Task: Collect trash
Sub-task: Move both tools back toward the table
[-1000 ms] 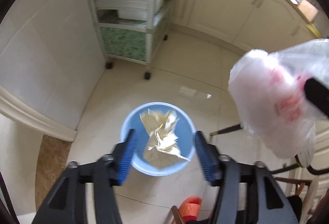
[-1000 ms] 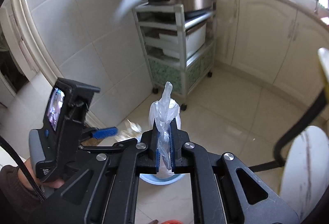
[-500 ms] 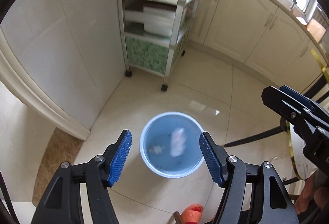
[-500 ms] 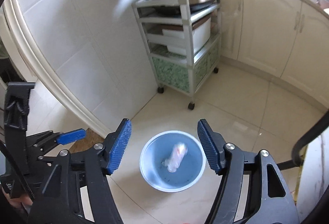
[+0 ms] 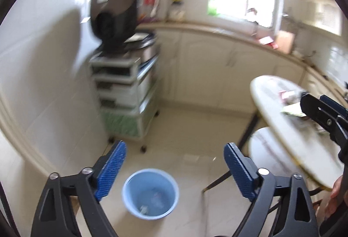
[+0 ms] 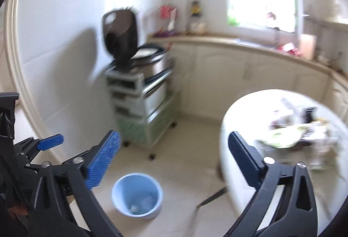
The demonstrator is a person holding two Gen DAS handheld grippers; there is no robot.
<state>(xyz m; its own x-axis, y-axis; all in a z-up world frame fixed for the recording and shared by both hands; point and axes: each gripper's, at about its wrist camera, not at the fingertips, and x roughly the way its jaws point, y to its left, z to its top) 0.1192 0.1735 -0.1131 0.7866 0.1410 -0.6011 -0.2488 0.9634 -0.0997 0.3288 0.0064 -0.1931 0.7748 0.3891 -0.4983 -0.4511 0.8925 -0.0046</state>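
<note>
Kitchen's pretty blurry. One wheeled cart (image 5: 128,93) with an open-lidded rice cooker (image 6: 139,54) on top stands by the wall, and a round white bench (image 6: 237,119) carries blurry clutter. One blue trash bin (image 5: 150,193) sits on the floor holding a few scraps (image 6: 141,204). Left gripper (image 5: 174,171) and right gripper (image 6: 174,161) are both spread wide, holding nothing.

Blue bin (image 5: 150,194) on tiled floor (image 5: 191,128)

We hold the left gripper (image 5: 174,168) and right gripper (image 6: 174,161) level, jaws spread wide, nothing between the blue pads (image 5: 111,169).
</note>
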